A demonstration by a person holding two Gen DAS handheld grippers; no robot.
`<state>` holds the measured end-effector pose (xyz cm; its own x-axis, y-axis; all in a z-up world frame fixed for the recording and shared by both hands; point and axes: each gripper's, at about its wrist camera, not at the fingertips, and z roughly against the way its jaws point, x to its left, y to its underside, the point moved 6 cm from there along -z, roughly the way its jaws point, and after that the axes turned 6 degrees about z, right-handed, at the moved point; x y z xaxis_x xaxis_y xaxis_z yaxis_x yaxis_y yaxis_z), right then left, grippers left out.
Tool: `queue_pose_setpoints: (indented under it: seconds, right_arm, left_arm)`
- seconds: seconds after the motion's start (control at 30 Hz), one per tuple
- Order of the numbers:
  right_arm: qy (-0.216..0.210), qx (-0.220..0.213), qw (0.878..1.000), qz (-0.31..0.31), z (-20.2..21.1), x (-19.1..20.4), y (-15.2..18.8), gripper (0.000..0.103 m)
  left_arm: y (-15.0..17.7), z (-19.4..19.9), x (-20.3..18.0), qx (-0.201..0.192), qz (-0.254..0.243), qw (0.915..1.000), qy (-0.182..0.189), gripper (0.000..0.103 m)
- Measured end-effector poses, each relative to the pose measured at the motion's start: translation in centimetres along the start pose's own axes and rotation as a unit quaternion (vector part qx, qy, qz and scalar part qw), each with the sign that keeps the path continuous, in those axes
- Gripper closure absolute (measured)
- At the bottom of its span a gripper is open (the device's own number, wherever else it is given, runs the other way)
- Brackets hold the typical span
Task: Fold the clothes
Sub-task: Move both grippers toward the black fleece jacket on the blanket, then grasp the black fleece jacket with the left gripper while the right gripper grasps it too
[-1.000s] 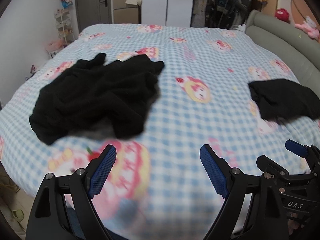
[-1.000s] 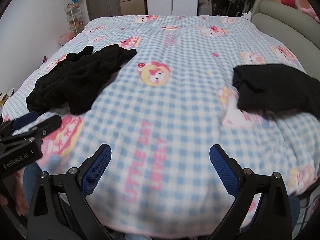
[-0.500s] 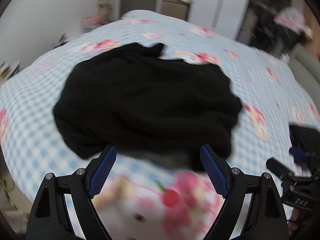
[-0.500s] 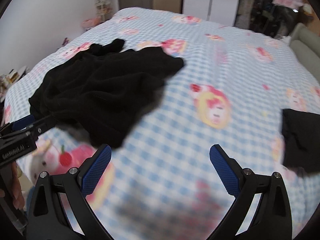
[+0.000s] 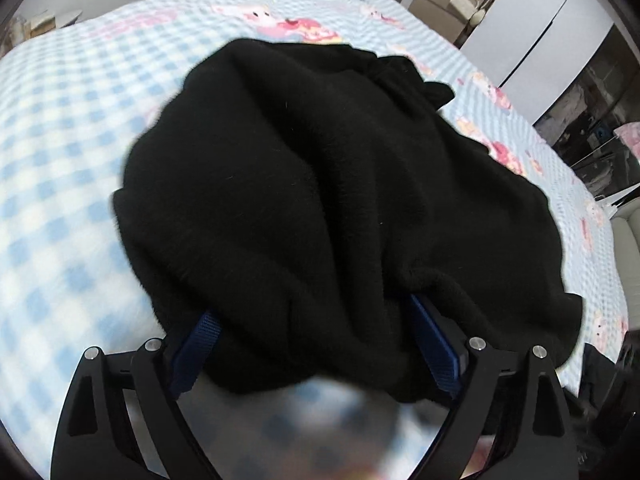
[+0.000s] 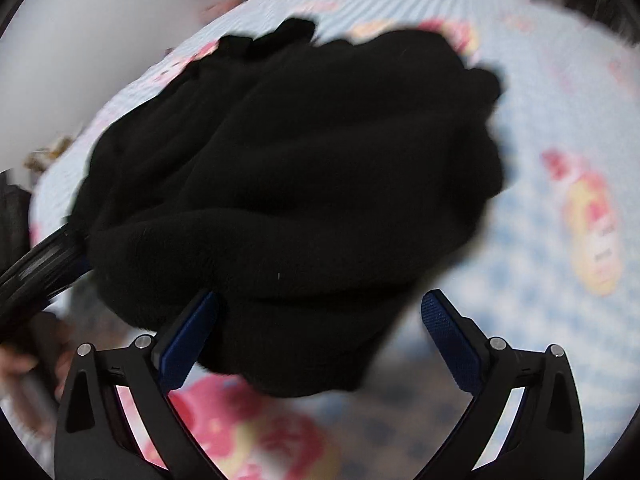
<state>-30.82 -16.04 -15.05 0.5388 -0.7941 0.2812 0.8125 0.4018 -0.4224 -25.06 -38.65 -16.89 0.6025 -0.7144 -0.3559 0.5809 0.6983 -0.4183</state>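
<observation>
Both tools low over the bed (image 5: 60,128), aimed forward along the blue-and-white checked cover with its pink cartoon prints. Black fleece garment (image 5: 328,184) lies crumpled in a heap on the cover, filling the centre of both wrist views. Left tool (image 5: 316,340): fingers spread wide, the garment's near edge bulging between the blue pads (image 5: 434,344) and draped over their tips; not clamped, jaws released. Right tool (image 6: 320,332): also spread wide; its 9 o'clock pad (image 6: 188,332) is touching or tucked under the garment's near hem, its 3 o'clock pad sits clear over bare cover, apart from the cloth. Nothing gripped on this side either. In the right wrist view the left tool's black frame enters at 9 o'clock, its tip meeting the garment's edge; a hand (image 6: 16,364) shows blurred just below it, at about 8 o'clock. White wardrobe doors (image 5: 532,24) stand beyond the bed at 1 o'clock in the left wrist view. Right wrist view is motion-blurred; fine detail of the cloth cannot be told.
</observation>
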Motion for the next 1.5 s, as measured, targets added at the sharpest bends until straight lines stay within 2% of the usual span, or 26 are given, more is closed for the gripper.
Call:
queue_pose_setpoints:
  seconds: [0.03, 0.07, 0.1, 0.13, 0.2, 0.23, 0.3, 0.37, 0.47, 0.53, 0.6, 0.73, 0.8, 0.87, 0.9, 0.97, 1.0, 1.07, 1.1, 1.13, 1.23, 1.33, 1.37, 1.4, 1.47, 1.5]
  right_arm:
    - [-0.032, 0.010, 0.999, -0.014, -0.6, 0.1, 0.2, 0.017]
    - [-0.040, 0.013, 0.999, -0.021, -0.9, 0.2, 0.3, 0.028]
    - [-0.045, 0.012, 0.999, -0.023, -0.8, 0.3, 0.2, 0.039]
    - [-0.044, 0.003, 0.999, -0.017, -0.3, 0.5, -0.1, 0.044]
    - [-0.039, -0.029, 0.999, -0.012, 1.6, 0.8, -0.8, 0.067]
    - [-0.027, -0.051, 0.998, -0.009, 2.9, 0.7, -1.1, 0.071]
    - [0.010, -0.099, 0.995, 0.002, 5.9, 0.4, -1.8, 0.078]
    - [0.063, -0.149, 0.986, 0.031, 9.5, 0.3, -2.1, 0.081]
    - [0.111, -0.202, 0.972, 0.040, 14.6, -1.0, -1.4, 0.082]
    - [0.135, -0.233, 0.963, 0.023, 18.2, -2.5, 0.0, 0.083]
    - [0.161, -0.261, 0.952, -0.002, 22.0, -3.9, 2.5, 0.083]
    - [0.217, -0.295, 0.929, -0.048, 29.6, -7.5, 9.0, 0.083]
    - [0.245, -0.274, 0.927, -0.074, 31.0, -10.0, 12.6, 0.082]
    - [0.272, -0.253, 0.923, -0.100, 32.5, -12.6, 16.2, 0.079]
    - [0.285, -0.242, 0.921, -0.113, 33.2, -13.9, 18.1, 0.075]
    - [0.311, -0.220, 0.914, -0.139, 34.7, -16.4, 21.7, 0.073]
    - [0.308, -0.201, 0.916, -0.159, 34.9, -17.7, 23.5, 0.073]
    - [0.248, -0.178, 0.931, -0.202, 33.9, -18.8, 26.5, 0.072]
    - [0.229, -0.177, 0.933, -0.211, 33.6, -18.7, 27.4, 0.069]
    - [0.226, -0.183, 0.934, -0.207, 33.4, -18.0, 27.4, 0.067]
    - [0.219, -0.198, 0.936, -0.194, 33.1, -15.8, 27.5, 0.066]
    - [0.211, -0.213, 0.937, -0.181, 32.7, -13.7, 27.6, 0.064]
    - [0.212, -0.221, 0.935, -0.181, 32.9, -13.2, 27.7, 0.061]
    - [0.220, -0.233, 0.929, -0.185, 33.4, -13.1, 27.8, 0.050]
    - [0.234, -0.256, 0.919, -0.187, 34.7, -13.4, 27.5, 0.037]
    - [0.237, -0.260, 0.918, -0.184, 35.1, -13.2, 27.5, 0.037]
  left_arm:
    - [0.0, -0.3, -0.3, 0.003, -0.012, 0.9999, -0.002, 0.022]
    - [0.0, 0.0, -0.8, 0.001, -0.025, 0.9997, -0.003, 0.032]
    - [0.0, 0.6, -1.4, -0.005, -0.038, 0.9993, -0.002, 0.053]
    - [0.0, 1.4, -2.0, -0.012, -0.048, 0.9988, 0.004, 0.068]
    - [0.0, 3.2, -2.9, -0.030, -0.062, 0.9974, 0.021, 0.077]
    - [0.1, 4.1, -3.4, -0.036, -0.069, 0.9965, 0.030, 0.080]
    - [0.6, 6.0, -5.0, -0.044, -0.092, 0.9936, 0.049, 0.083]
    - [1.3, 8.0, -7.0, -0.053, -0.120, 0.9888, 0.072, 0.084]
    - [2.7, 10.6, -11.1, -0.055, -0.163, 0.9779, 0.118, 0.084]
    - [4.3, 12.4, -14.3, -0.049, -0.189, 0.9681, 0.157, 0.084]
    - [7.5, 14.3, -17.8, -0.038, -0.223, 0.9524, 0.204, 0.084]
    - [15.2, 17.0, -24.2, 0.012, -0.271, 0.9130, 0.304, 0.084]
    - [19.6, 17.5, -26.3, 0.048, -0.275, 0.8949, 0.349, 0.084]
    - [23.6, 15.9, -27.7, 0.080, -0.285, 0.8846, 0.361, 0.075]
    - [25.1, 14.2, -28.0, 0.103, -0.282, 0.8876, 0.349, 0.071]
    - [26.3, 10.3, -27.7, 0.166, -0.246, 0.9022, 0.313, 0.071]
    - [26.5, 9.5, -27.2, 0.177, -0.234, 0.9063, 0.304, 0.072]
    - [26.5, 9.6, -26.0, 0.169, -0.224, 0.9122, 0.299, 0.067]
    - [26.5, 9.7, -25.3, 0.165, -0.219, 0.9151, 0.296, 0.056]
    - [26.6, 9.7, -24.7, 0.161, -0.213, 0.9179, 0.293, 0.053]
    - [27.1, 9.9, -22.3, 0.168, -0.177, 0.9262, 0.287, 0.053]
    - [26.9, 10.6, -21.0, 0.153, -0.163, 0.9332, 0.281, 0.051]
    - [26.9, 10.6, -20.7, 0.152, -0.159, 0.9341, 0.281, 0.049]
    - [26.9, 10.5, -20.5, 0.157, -0.153, 0.9343, 0.281, 0.048]
    - [27.0, 10.2, -20.1, 0.165, -0.142, 0.9344, 0.282, 0.047]
    - [27.0, 10.0, -19.9, 0.169, -0.136, 0.9344, 0.283, 0.047]
